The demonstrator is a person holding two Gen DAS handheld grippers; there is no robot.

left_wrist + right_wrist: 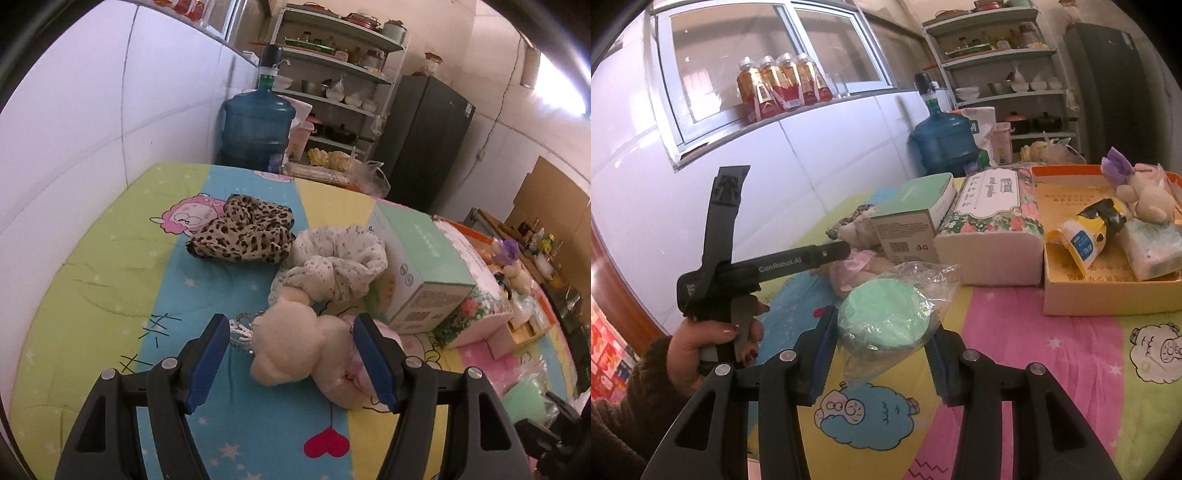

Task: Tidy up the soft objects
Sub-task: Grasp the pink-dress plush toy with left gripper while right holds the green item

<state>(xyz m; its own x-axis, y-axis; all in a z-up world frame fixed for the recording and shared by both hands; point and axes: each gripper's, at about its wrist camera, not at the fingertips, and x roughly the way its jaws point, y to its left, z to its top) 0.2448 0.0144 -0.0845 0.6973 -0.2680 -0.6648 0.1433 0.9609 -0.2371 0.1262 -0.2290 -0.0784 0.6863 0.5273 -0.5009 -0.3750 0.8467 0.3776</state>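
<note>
Cream plush toy (291,343) lies between spread left tongs (291,356).

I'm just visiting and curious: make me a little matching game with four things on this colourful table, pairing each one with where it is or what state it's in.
Things:
1. plush toy
2. green sponge
3. leopard cloth
4. yellow packet

Places or states:
A. lying in the orange box
B. wrapped in clear plastic, between the right gripper fingers
C. between the open fingers of the left gripper
D. bunched on the table beside the floral cloth

Pairs: 1-C, 2-B, 3-D, 4-A
</note>
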